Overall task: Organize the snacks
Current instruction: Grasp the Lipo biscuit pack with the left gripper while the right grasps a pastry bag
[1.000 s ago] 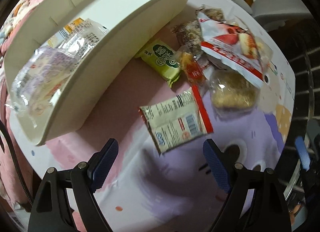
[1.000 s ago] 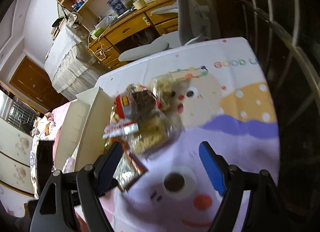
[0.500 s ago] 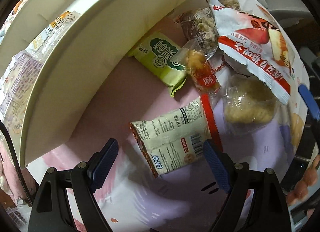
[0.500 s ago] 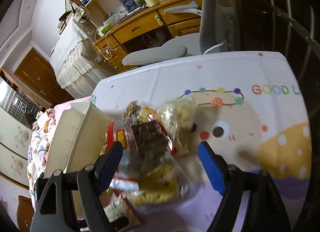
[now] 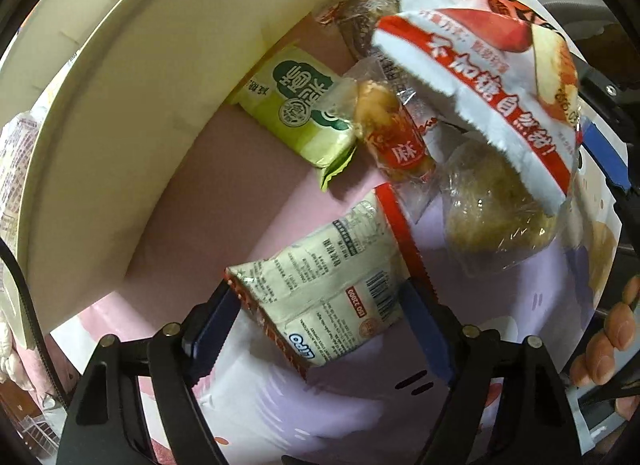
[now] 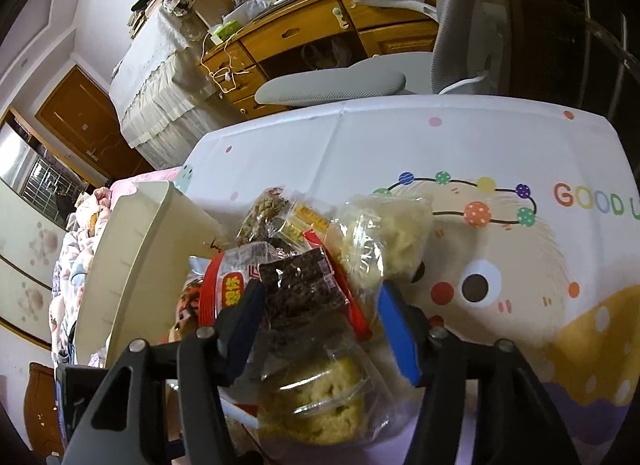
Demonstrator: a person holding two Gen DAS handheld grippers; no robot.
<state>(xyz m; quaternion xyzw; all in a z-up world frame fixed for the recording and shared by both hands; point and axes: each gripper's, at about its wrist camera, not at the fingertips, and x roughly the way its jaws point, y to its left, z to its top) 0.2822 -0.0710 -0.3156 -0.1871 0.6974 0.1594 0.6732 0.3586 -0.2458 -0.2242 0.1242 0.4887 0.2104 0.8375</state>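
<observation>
Cream plastic of the organizer tray (image 5: pixel 120 113) fills nine to twelve o'clock in the left wrist view. At six o'clock the left gripper (image 5: pixel 320 329) has its pads touching both sides of the cream biscuit packet (image 5: pixel 332 289), which lies on the tablecloth (image 5: pixel 320 417). A green packet (image 5: pixel 296 105) rests beside the tray wall at twelve. In the right wrist view, the right gripper (image 6: pixel 320 325) straddles a dark-filled packet (image 6: pixel 304 289) atop the snack pile; whether it grips is unclear.

Cartoon-print tablecloth (image 6: pixel 500 137) under a cream tray (image 5: pixel 168 77), green packet (image 5: pixel 296 105), beige wafer packet (image 5: pixel 332 285), heaped snack bags (image 6: pixel 312 277)
</observation>
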